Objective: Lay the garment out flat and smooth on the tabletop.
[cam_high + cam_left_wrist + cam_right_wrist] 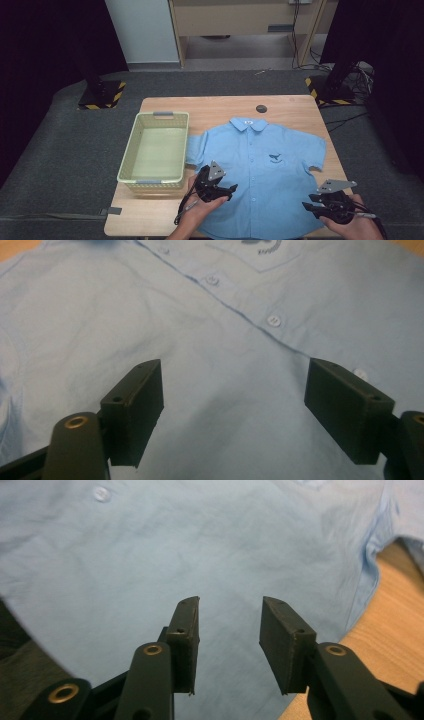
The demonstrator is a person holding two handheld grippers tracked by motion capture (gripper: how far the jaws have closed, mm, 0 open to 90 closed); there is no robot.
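The light-blue short-sleeved shirt lies flat, front up and buttoned, collar away from the person, on the wooden table, w/ its hem reaching the near edge and its left sleeve just beside the pale green basket, which stands empty at the table's left. The left gripper hangs over the lower left part of the shirt, jaws spread wide w/ nothing between them; in the left gripper view the button placket runs diagonally above them and cloth lies under both. The right gripper sits at the lower right corner near the hem, jaws also parted, narrower than the left, holding nothing; in the right gripper view the side seam and bare table show at right. Judging from this, the step in hand is the approach before a first grasp, prob. to start folding the shirt or lift it toward the basket; no cloth is pinched yet. Next move likely calls for lowering each gripper to the fabric, pinching a single edge at the hem or side seam rather than the flat middle, and closing both at about the same time so the shirt doesn't skew.
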